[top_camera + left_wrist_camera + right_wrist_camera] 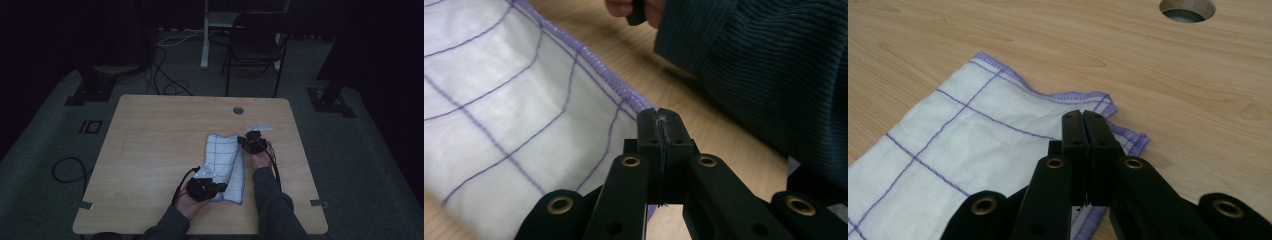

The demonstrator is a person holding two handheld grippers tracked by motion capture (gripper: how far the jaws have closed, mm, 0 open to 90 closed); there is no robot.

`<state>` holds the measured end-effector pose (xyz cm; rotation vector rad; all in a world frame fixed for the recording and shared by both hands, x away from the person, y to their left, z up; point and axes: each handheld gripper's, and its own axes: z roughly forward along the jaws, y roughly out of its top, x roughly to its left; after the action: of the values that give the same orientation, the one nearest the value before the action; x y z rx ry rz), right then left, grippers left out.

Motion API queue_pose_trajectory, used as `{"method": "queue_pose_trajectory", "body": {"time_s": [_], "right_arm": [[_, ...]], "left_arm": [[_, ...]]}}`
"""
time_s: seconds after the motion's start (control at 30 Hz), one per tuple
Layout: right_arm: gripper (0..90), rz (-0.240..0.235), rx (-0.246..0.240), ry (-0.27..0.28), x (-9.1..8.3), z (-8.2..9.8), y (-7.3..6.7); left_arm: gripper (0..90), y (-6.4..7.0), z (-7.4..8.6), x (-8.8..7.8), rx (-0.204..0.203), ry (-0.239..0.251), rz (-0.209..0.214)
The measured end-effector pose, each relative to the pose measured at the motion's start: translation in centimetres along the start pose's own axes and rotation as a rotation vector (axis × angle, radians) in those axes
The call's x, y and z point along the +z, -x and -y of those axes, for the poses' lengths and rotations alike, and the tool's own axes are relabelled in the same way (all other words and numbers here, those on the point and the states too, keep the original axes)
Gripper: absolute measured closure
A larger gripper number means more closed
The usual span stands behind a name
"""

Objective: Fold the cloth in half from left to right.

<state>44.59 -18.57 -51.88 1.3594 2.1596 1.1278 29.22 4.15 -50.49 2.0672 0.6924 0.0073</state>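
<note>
A white cloth (225, 160) with a purple grid and purple hem lies folded on the wooden table (150, 130), right of centre. My left gripper (220, 188) is at the cloth's near edge. In the left gripper view its jaws (660, 117) are shut, pinching the hem of the cloth (499, 100), with white fibres caught between them. My right gripper (243, 141) is at the cloth's far right corner. In the right gripper view its jaws (1083, 117) are shut over that corner of the cloth (948, 145), which runs under them.
A round cable hole (238, 110) sits in the table beyond the cloth, also in the right gripper view as the hole (1187, 9). The right hand's dark sleeve (764, 65) lies close beside the left gripper. A chair (255, 40) and floor cables (165, 75) stand behind the table.
</note>
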Motion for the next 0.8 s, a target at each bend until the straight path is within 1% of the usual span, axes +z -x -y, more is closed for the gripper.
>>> {"method": "queue_pose_trajectory", "body": {"time_s": [0.13, 0.23, 0.27, 0.37, 0.4, 0.47, 0.5, 0.53, 0.57, 0.63, 0.67, 0.73, 0.8], "right_arm": [[89.9, 0.008, 0.003, 0.02, -0.6, -0.1, -0.1], [89.9, 0.019, -0.001, 0.021, -0.7, -0.1, -0.1], [89.8, 0.034, -0.011, 0.012, -0.7, 0.1, -0.1], [89.8, 0.041, -0.015, 0.0, -0.5, 0.4, 0.0], [89.7, 0.051, -0.017, -0.013, -0.4, 0.7, 0.1], [89.6, 0.054, -0.015, -0.017, -0.4, 0.9, 0.2], [89.5, 0.057, -0.015, -0.022, -0.3, 1.1, 0.3], [89.1, 0.062, -0.016, -0.025, -0.3, 1.3, 0.4], [87.7, 0.066, -0.015, -0.03, -0.2, 1.4, 0.4], [77.2, 0.084, -0.009, -0.04, -0.1, 1.6, 0.7], [74.6, 0.087, 0.004, -0.046, 0.0, 1.7, 0.9], [71.7, 0.093, 0.023, -0.052, -0.1, 1.9, 1.3], [68.5, 0.098, 0.04, -0.043, -0.5, 2.0, 1.8]], "left_arm": [[90.0, 0.7, -0.5, 0.8, 0.01, 0.002, 0.023], [90.0, 1.1, -0.6, 1.7, 0.029, -0.018, 0.03], [90.0, 1.2, -0.6, 2.0, 0.026, -0.023, 0.039], [89.7, 1.4, -0.4, 2.9, 0.027, -0.047, 0.051], [89.0, 1.4, -0.3, 3.1, 0.023, -0.05, 0.058], [88.6, 1.3, -0.1, 3.3, 0.017, -0.056, 0.07], [87.3, 1.3, -0.1, 3.3, 0.011, -0.057, 0.082], [84.1, 1.2, 0.0, 3.3, 0.01, -0.058, 0.093], [80.8, 1.3, 0.0, 3.3, 0.013, -0.055, 0.091], [77.1, 1.3, 0.0, 3.1, 0.019, -0.046, 0.086], [76.1, 1.3, -0.1, 3.0, 0.02, -0.04, 0.083], [73.8, 1.1, -0.2, 2.7, 0.026, -0.031, 0.068], [73.0, 0.8, -0.4, 2.5, 0.02, -0.021, 0.052]]}}
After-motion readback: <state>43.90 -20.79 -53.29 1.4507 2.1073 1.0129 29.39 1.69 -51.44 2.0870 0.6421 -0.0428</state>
